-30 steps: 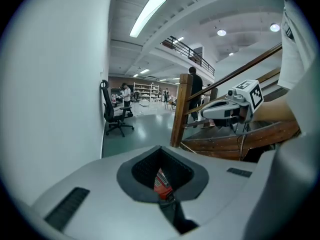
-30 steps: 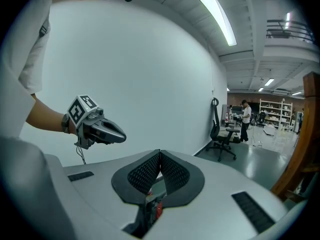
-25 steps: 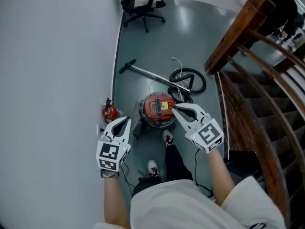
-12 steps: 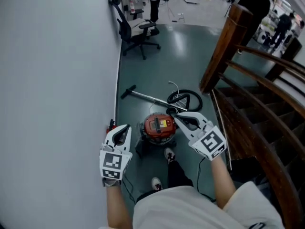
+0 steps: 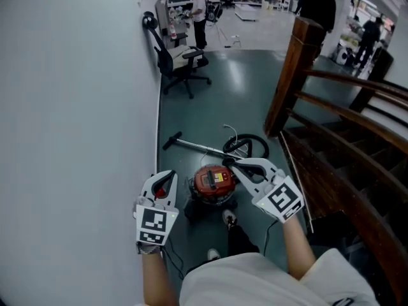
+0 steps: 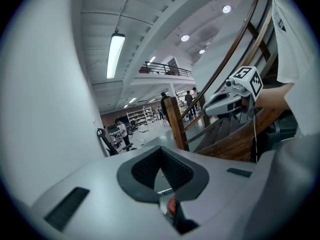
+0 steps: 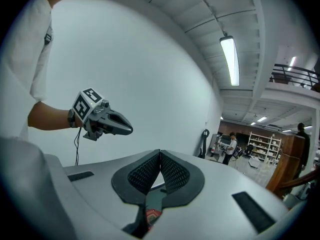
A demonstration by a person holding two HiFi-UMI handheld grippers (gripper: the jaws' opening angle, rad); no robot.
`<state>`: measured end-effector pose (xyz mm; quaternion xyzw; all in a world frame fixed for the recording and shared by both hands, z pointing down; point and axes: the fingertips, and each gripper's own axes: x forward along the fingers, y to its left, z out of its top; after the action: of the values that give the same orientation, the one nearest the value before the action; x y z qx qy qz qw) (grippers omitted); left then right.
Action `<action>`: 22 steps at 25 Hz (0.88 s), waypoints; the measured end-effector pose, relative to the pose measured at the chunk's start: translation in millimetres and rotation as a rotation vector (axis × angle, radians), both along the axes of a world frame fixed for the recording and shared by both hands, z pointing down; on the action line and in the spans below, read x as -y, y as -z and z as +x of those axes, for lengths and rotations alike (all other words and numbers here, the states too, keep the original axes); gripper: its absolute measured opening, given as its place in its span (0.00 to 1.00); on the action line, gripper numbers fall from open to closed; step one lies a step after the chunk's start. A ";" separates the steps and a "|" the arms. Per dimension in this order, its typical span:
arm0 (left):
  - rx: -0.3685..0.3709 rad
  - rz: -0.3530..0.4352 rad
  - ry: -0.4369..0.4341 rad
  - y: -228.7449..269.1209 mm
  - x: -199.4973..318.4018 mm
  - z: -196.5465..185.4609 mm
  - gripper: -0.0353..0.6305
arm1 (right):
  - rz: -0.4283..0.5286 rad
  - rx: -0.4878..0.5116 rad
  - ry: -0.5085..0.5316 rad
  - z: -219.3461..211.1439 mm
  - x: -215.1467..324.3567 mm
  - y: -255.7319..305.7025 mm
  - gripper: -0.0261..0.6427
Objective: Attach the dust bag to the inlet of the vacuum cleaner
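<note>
A round red vacuum cleaner [image 5: 213, 183] stands on the grey-green floor below me. Its black hose [image 5: 247, 146] lies coiled behind it, beside the metal wand [image 5: 191, 146]. I cannot make out a dust bag; a dark shape [image 5: 191, 208] lies at the vacuum's near left. My left gripper [image 5: 163, 182] hangs in the air left of the vacuum, shut and empty, its pads meeting at the tips [image 6: 161, 152]. My right gripper [image 5: 235, 165] hangs high over the vacuum's right side, also shut with nothing in it [image 7: 160, 154]. Each gripper shows in the other's view.
A white wall [image 5: 76, 107] runs along the left. The wooden stair rail and post [image 5: 296, 75] with steps stand at the right. An office chair [image 5: 178, 59] is further back by the wall, with people and shelves beyond. The person's shoes [image 5: 228, 218] are near the vacuum.
Both grippers have risen away from the floor, still shut. The head view has tipped up, so the vacuum sits lower in the frame and more of the room shows.
</note>
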<state>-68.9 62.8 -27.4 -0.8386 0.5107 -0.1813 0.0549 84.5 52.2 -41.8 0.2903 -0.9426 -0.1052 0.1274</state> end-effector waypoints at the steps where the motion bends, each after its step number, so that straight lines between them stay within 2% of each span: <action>1: 0.010 0.009 -0.008 4.8 -1.7 1.8 0.06 | 0.009 0.001 0.001 -0.1 -3.1 5.0 0.08; 10: 0.016 0.088 -0.055 40.2 -23.5 10.2 0.06 | 0.065 -0.019 0.021 -3.6 -26.7 33.7 0.08; 17: 0.039 0.116 -0.063 52.9 -32.5 7.0 0.06 | 0.094 -0.008 0.017 -4.8 -33.9 46.6 0.08; 22: 0.051 0.123 -0.075 56.8 -35.6 10.2 0.06 | 0.117 -0.038 0.014 -4.9 -36.4 46.9 0.08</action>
<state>-58.7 98.4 -84.2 -0.8472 0.4877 -0.1687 0.1263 79.6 88.5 -88.7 0.2887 -0.9342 -0.1665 0.1271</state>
